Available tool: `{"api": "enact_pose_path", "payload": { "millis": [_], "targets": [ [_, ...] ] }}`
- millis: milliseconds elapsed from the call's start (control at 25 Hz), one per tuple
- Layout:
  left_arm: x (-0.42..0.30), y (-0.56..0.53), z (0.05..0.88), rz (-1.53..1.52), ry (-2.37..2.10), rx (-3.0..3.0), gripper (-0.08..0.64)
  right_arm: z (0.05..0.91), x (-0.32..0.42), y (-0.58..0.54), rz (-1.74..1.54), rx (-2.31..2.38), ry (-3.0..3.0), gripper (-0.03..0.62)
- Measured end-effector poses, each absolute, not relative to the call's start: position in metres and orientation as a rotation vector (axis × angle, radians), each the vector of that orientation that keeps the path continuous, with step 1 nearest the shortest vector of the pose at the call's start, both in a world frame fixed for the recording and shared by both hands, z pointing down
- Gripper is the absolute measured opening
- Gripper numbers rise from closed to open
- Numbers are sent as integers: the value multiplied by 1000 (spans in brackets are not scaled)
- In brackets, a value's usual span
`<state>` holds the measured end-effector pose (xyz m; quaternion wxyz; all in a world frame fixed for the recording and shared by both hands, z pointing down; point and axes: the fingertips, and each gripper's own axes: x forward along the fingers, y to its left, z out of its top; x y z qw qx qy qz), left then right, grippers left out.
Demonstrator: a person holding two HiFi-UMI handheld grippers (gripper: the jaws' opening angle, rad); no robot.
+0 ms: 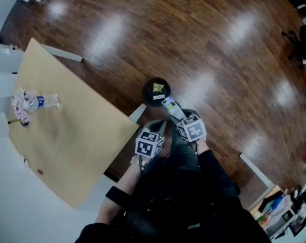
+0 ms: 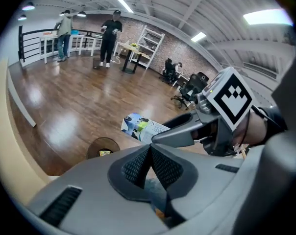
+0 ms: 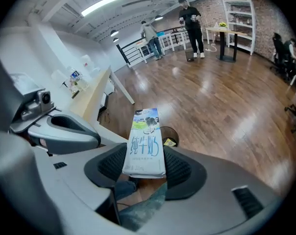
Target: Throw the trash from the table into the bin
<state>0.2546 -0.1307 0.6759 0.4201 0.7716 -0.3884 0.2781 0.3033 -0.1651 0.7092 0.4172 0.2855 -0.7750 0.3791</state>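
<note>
The right hand-held gripper (image 3: 144, 166) is clamping its jaws on the near end of a white-and-blue rectangular milk carton (image 3: 145, 141). The carton's far end is reaching over the wooden floor towards the round black bin (image 1: 145, 92), which is standing just off the right corner of the tan table (image 1: 72, 135). The left hand-held gripper (image 2: 149, 165) is hovering beside it, jaws pressed together on nothing, while a clear plastic bottle (image 1: 41, 102) and a crumpled pinkish wad (image 1: 18, 105) are lying near the table's left edge.

Glossy wooden floor (image 1: 219, 44), matt tan table (image 1: 67, 135), smooth printed paper carton (image 3: 145, 143).
</note>
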Motion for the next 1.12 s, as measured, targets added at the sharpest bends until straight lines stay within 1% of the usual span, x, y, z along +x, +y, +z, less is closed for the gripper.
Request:
{"api": "enact_pose_path", "payload": {
  "millis": [160,440,600,800,1000,1080,1120],
  "targets": [
    [258,-147,727,705,-1068,1875,8,768,295,-192,948,639,-1907,245],
    [221,-163,841,741,-1282,1609,8,904,263,-227,933,591,-1855,247],
    [207,-165,890,723,-1292,1497,8,969,255,-236,927,568,-1782,247],
    [205,-164,927,723,-1264,1472,8,1030,245,-237,933,516,-1706,249],
    [205,-165,941,688,-1275,1461,8,1063,235,-240,942,503,-1649,250],
    [203,-164,944,682,-1288,1447,8,1070,230,-243,934,507,-1651,259],
    [202,-163,946,683,-1293,1440,8,1072,227,-244,935,509,-1652,286]
  ]
}}
